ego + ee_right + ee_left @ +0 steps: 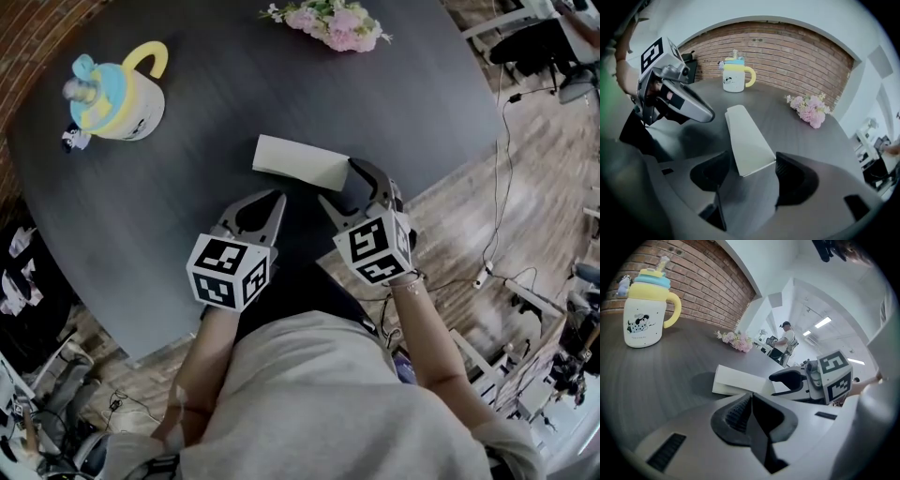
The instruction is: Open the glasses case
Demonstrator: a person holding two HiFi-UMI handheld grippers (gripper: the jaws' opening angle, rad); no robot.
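The white, wedge-shaped glasses case (298,161) lies closed on the dark round table (141,225), just ahead of both grippers. My right gripper (343,185) stands open with a jaw on either side of the case's near end (751,157). A gap shows at the left pad (723,164), so the case is not gripped. My left gripper (278,195) is shut on nothing, its pads meeting (751,398) just short of the case's long side (740,380). In the left gripper view the right gripper (787,380) reaches over the case's far end.
A yellow and blue child's cup (117,94) stands at the table's far left. A bunch of pink flowers (333,23) lies at the far edge. The table's near edge runs just under my hands. A person (787,336) stands far off in the room.
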